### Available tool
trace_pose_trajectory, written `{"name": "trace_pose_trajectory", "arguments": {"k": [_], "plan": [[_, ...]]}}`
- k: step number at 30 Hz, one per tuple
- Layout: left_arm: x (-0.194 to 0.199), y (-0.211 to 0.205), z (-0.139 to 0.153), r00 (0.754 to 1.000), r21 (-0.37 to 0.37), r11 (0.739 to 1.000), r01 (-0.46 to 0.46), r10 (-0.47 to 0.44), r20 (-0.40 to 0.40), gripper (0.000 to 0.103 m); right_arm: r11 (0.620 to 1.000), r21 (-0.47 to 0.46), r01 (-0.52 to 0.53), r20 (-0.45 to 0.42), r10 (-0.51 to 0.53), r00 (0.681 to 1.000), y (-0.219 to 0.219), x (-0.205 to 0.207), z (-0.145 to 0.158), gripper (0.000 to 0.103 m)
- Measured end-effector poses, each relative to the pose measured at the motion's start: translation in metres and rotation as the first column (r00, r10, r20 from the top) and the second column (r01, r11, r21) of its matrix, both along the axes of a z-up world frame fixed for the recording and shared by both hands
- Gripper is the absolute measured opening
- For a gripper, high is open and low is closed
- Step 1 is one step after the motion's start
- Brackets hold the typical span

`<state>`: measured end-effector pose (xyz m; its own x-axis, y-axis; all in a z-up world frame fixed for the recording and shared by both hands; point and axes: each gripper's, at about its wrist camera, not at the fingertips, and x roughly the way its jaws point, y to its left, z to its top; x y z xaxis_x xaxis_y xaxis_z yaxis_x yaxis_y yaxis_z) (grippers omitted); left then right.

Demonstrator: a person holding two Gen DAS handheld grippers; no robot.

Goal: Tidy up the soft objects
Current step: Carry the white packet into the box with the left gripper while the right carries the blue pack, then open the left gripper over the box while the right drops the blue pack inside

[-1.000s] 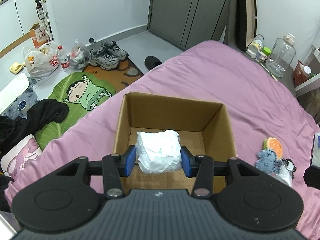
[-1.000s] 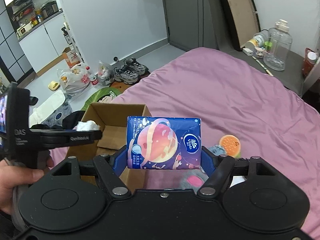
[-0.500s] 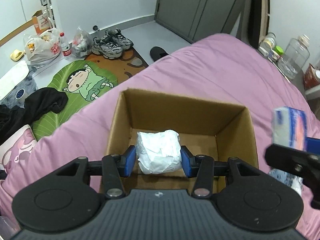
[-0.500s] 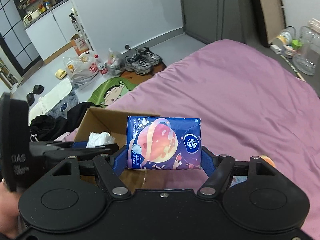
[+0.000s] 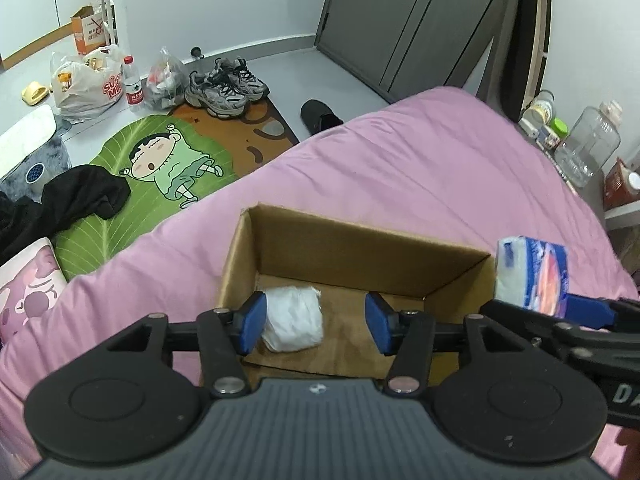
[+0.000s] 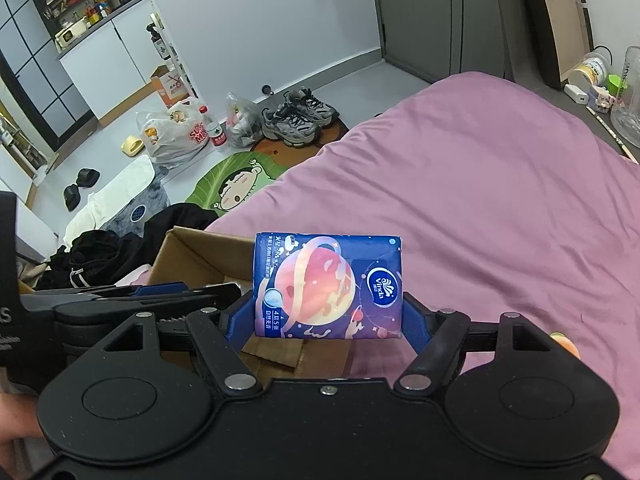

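An open cardboard box (image 5: 360, 244) stands on the pink bed (image 5: 400, 168). A crumpled white bundle (image 5: 294, 318) lies on the box floor. My left gripper (image 5: 316, 320) hangs over the box with its jaws opening; the left pad is beside the bundle and the right pad is well clear of it. My right gripper (image 6: 328, 320) is shut on a blue tissue pack (image 6: 328, 284) printed with a planet. That pack (image 5: 532, 276) hovers just outside the box's right wall. In the right wrist view the left gripper (image 6: 160, 294) reaches over the box (image 6: 188, 252).
An orange plush toy (image 6: 564, 342) peeks out on the bed at the right. On the floor beyond lie a green cartoon mat (image 5: 160, 160), grey sneakers (image 5: 224, 88), plastic bags (image 5: 88, 80) and black clothes (image 5: 76, 200). Bottles (image 5: 588, 144) stand at the bedside.
The left jaws have spread and the white bundle has left them and settled lower in the box. The right gripper with the tissue pack has closed in on the box's right side.
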<state>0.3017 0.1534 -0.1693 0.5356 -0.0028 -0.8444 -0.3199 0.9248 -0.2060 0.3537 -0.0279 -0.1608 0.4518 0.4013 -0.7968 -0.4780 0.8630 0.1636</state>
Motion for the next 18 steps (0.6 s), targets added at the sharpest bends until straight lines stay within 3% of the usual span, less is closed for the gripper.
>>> {"name": "trace_pose_trajectory", "arguments": {"k": [8, 12, 18], "plan": [[-0.014, 0.011, 0.027, 1.000, 0.005, 1.000, -0.025, 0.025, 0.017, 0.058, 0.999, 0.029, -0.029, 0.003, 0.029, 1.000, 0.012, 0.001, 0.005, 0.071], [-0.024, 0.019, 0.039, 0.997, 0.051, 0.996, -0.075, 0.074, 0.025, 0.070, 0.997, 0.062, -0.049, -0.012, 0.050, 0.999, 0.019, 0.003, 0.005, 0.071], [-0.037, 0.032, 0.051, 0.993, 0.043, 0.993, -0.114, 0.113, 0.025, 0.075, 0.987, 0.157, -0.035, -0.037, 0.042, 0.998, 0.019, 0.006, 0.010, 0.083]]}}
